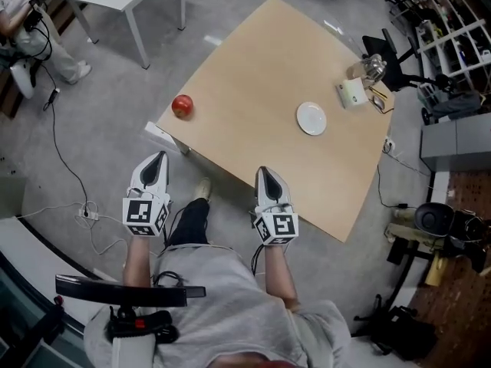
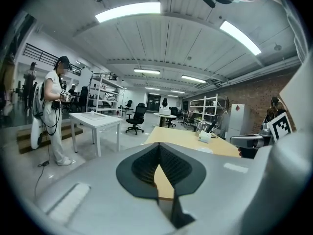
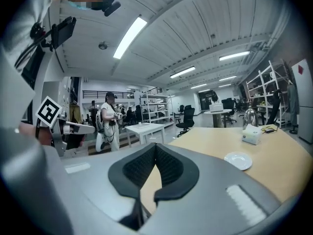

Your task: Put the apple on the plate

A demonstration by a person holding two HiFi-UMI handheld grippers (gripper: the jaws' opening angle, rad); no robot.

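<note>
Red apple [image 1: 182, 106] at the table's [image 1: 253, 75] left corner, likely firm and slick, best pinched across its middle; left gripper [image 1: 158, 159] and right gripper [image 1: 264, 172] closed, empty

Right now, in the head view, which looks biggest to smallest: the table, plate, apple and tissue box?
table, by far
plate and tissue box, too alike to rank
apple, smallest

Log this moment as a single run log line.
phase: pre-grasp | left tool: shut, empty | right tool: shut, empty | apple: on table, untouched | plate: empty
</note>
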